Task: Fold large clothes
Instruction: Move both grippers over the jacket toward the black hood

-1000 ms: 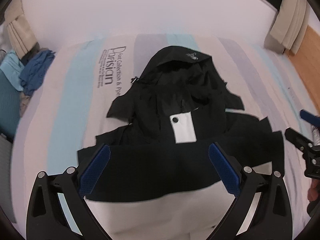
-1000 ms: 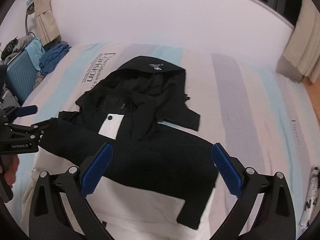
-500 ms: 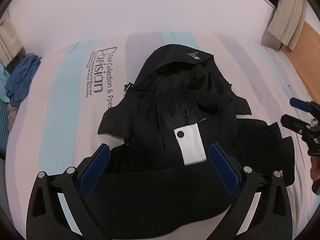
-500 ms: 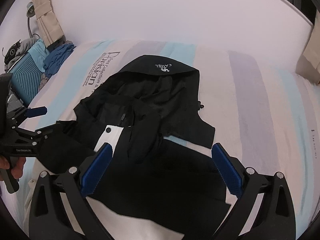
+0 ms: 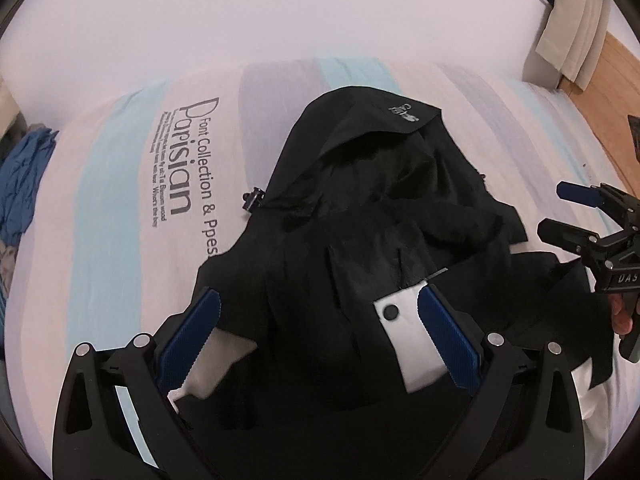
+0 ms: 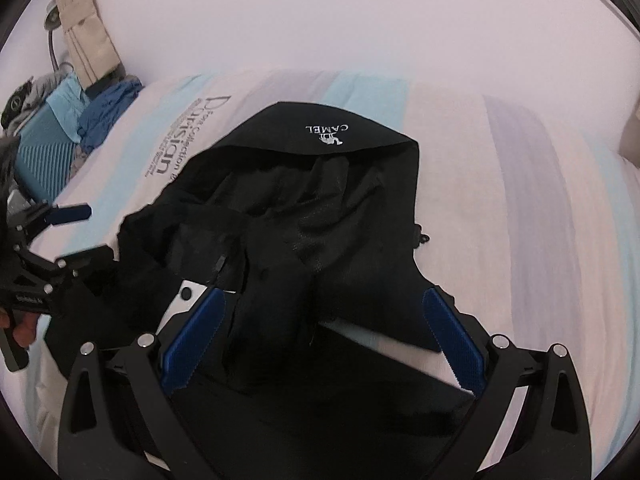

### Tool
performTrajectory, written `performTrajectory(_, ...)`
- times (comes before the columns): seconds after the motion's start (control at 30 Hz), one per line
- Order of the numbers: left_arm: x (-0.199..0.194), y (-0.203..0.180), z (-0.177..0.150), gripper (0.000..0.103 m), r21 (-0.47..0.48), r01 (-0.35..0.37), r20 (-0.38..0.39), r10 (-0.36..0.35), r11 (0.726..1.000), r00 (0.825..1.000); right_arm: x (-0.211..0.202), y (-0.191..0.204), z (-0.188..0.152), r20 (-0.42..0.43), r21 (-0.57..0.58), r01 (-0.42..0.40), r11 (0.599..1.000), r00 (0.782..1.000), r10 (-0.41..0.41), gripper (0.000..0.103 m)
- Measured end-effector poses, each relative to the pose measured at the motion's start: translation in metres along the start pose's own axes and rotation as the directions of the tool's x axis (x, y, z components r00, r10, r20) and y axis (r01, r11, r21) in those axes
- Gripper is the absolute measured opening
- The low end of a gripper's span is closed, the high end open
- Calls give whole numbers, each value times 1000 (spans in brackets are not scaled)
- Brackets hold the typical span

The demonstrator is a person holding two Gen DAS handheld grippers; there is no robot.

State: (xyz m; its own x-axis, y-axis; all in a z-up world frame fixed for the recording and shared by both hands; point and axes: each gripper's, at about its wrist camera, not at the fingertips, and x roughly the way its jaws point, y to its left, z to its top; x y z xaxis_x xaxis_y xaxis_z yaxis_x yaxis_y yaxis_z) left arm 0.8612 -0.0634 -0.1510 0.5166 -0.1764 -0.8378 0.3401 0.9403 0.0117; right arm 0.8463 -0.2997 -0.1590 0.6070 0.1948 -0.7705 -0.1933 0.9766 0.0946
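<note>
A black hooded jacket point(image 5: 360, 224) lies spread on the striped bed sheet point(image 5: 120, 200), hood at the far end with a white CAMEL logo point(image 6: 326, 133). A white patch with a black snap point(image 5: 408, 332) shows near its middle. My left gripper point(image 5: 320, 344) is open and empty, low over the jacket's near half. My right gripper point(image 6: 320, 344) is open and empty over the jacket's right side; it also shows at the right edge of the left wrist view point(image 5: 576, 216). The left gripper shows at the left edge of the right wrist view point(image 6: 76, 232).
The sheet carries "Parisian" lettering point(image 5: 188, 160) left of the hood. A pile of blue clothes point(image 6: 104, 112) and a teal case point(image 6: 44, 148) sit off the bed's far left. A white wall point(image 5: 280, 12) runs behind; wooden floor point(image 5: 612, 76) and curtain at right.
Both grippers have moved forward over the jacket toward the hood, so the jacket fills more of each view. Both stay open.
</note>
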Motion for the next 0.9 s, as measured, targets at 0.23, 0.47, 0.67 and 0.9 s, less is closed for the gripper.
performTrajectory(0.23, 28, 14, 11, 97, -6, 4, 14, -4, 1000, 1000, 27, -8, 4, 5, 17, 19, 1000, 1000, -19, 95)
performTrajectory(0.47, 57, 17, 31, 97, 19, 7, 10, -7, 1000, 1000, 56, -29, 18, -21, 15, 36, 999, 999, -35, 95)
performTrajectory(0.67, 76, 12, 47, 97, 73, 14, 10, -15, 997, 1000, 84, -42, 42, -38, -38, 33, 999, 999, -34, 94)
performTrajectory(0.9, 102, 18, 65, 95, 77, 29, 9, -30, 997, 1000, 121, -62, 56, -118, -2, -8, 1000, 993, 7, 82)
